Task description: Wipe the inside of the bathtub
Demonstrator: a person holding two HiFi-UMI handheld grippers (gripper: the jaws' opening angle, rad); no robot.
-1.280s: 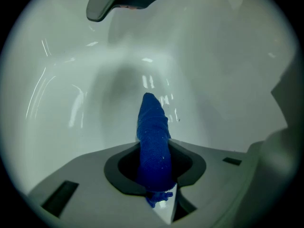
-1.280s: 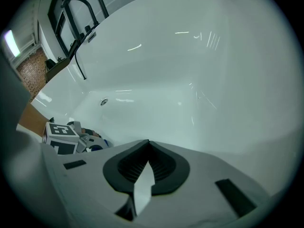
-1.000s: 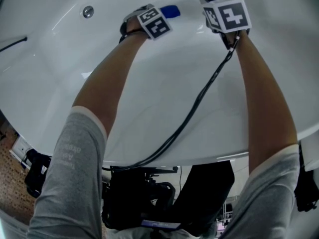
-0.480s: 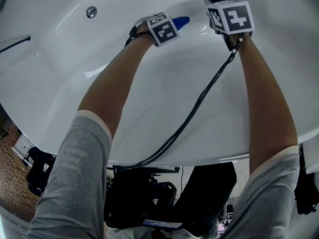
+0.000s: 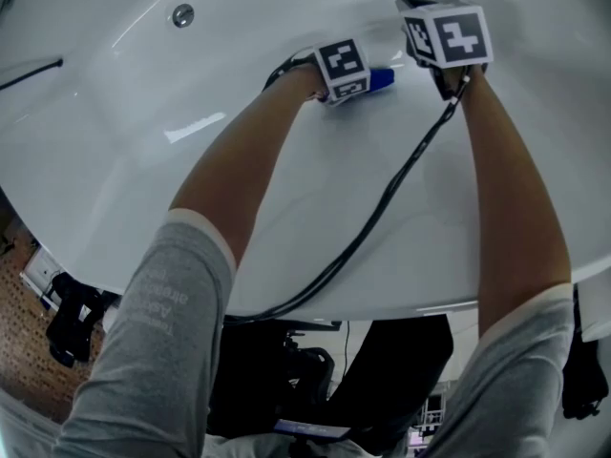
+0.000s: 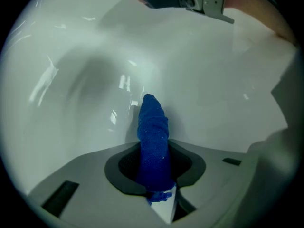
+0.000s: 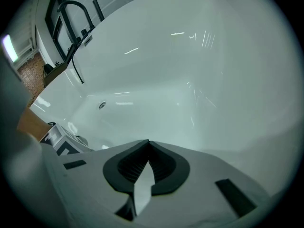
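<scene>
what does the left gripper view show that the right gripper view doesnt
Only the left gripper view: the blue cloth clamped in the left gripper. Only the right gripper view: the right gripper shut on nothing, a black faucet by the far rim and a round metal fitting. Both: the glossy white bathtub interior.

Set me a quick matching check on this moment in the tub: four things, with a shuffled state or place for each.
Things:
1. left gripper
2. right gripper
3. blue cloth
4. round metal fitting

States or places:
A. jaws together, nothing between them
B. sticks out forward from between two jaws
C. set in the white bathtub surface, apart from both grippers
D. jaws clamped on the cloth

Pairs: 1-D, 2-A, 3-B, 4-C
</scene>
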